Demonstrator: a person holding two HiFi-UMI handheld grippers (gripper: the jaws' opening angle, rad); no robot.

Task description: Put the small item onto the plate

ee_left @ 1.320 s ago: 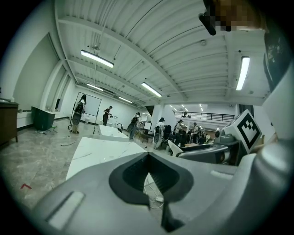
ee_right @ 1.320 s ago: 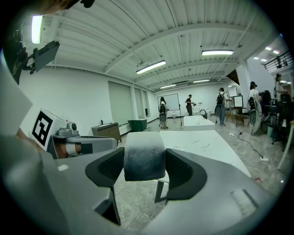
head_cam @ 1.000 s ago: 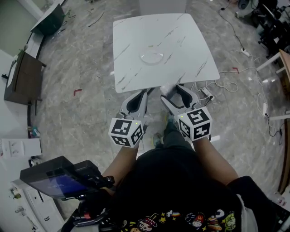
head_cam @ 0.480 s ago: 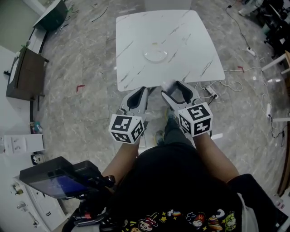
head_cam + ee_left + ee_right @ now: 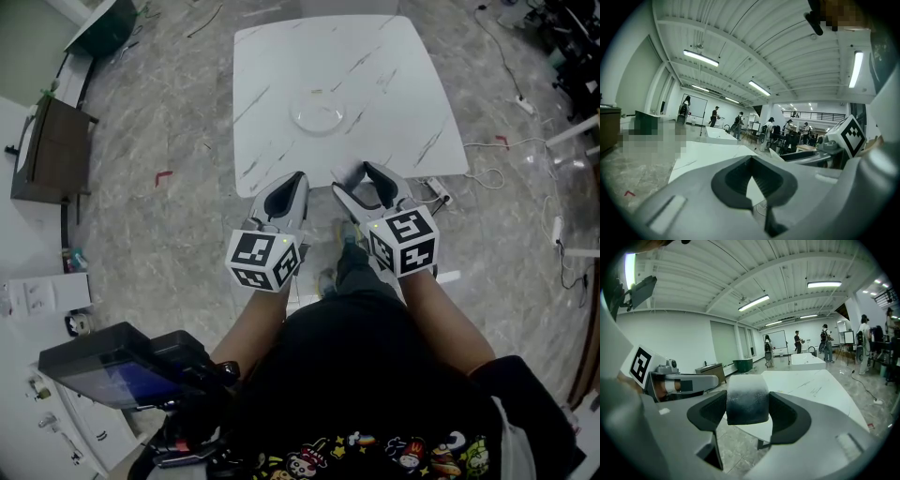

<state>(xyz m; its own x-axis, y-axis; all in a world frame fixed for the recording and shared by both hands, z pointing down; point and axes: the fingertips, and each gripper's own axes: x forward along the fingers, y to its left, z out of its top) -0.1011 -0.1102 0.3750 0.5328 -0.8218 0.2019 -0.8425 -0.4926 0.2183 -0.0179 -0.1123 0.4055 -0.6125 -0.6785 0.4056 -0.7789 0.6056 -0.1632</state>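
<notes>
small item (image 5: 747,399): short stubby piece, frosted white on top fading to dark grey lower down, clamped between the right gripper's pads, in the air short of the table's near edge
handling guess: looks light and stiff, surface matte so probably not slippery; no sign of squashing under the pads; hold across the two side faces at mid-height as it is now, low release so it doesn't roll or bounce
right gripper (image 5: 747,416): jaws closed on the small item, one pad on each side, item top sticks up above the pads
plate (image 5: 317,128): clear shallow dish near the table centre, nothing on it, well apart from the item
table (image 5: 394,94): white marble-look top, bare apart from the plate
left gripper (image 5: 292,184): beside the right one, just short of the table edge; in the left gripper view pads pressed together, nothing between them
stage guess: item in hand, carry to plate not yet finished, drop not yet done
next move guess: reach forward over the table, lower onto the plate middle, then part the jaws
hard to see: plate is see-through, rim barely reads in the head view and can't be picked out in either gripper view; item bottom hidden by the pads; in the head view the item is mostly covered by the right jaws; what the item actually is, can't tell
background: people far off in the hall, faces mosaicked; cables on the floor
</notes>
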